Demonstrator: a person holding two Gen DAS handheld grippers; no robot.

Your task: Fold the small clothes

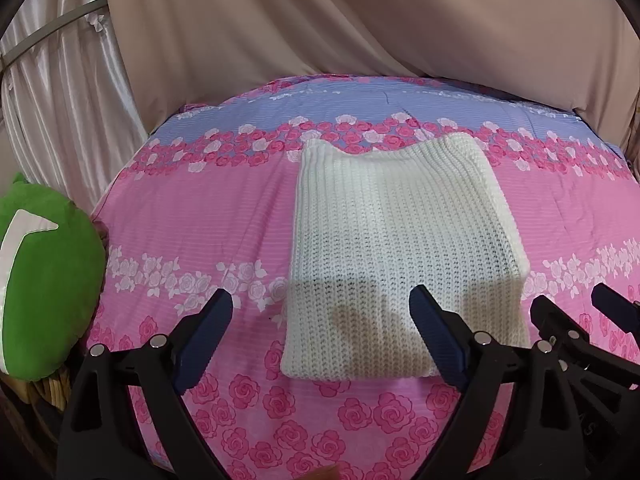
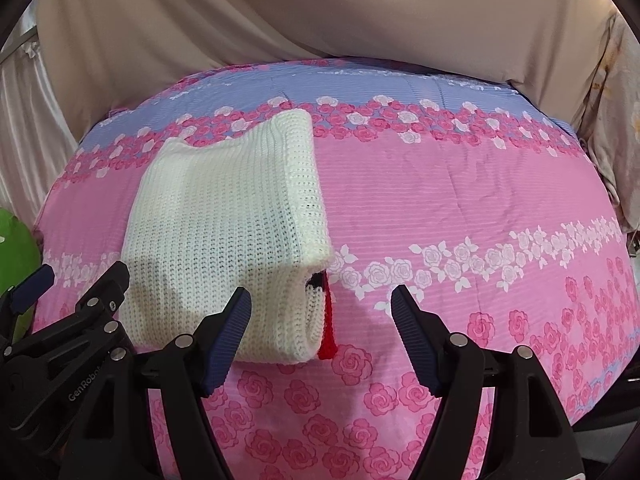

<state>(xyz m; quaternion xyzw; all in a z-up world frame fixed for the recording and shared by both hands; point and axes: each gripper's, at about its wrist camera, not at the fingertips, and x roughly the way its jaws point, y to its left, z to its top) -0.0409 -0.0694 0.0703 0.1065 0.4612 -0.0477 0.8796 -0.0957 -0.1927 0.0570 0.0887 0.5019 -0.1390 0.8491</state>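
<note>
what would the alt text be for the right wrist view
A folded white knit garment lies on a pink rose-print bedspread, a red strip poking from its near right edge. The open right hand-held gripper hovers over that edge, holding nothing; the left hand-held gripper shows at lower left.

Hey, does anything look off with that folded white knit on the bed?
Mostly neat, but the white knit has a red strip poking out at its near right corner.
</note>
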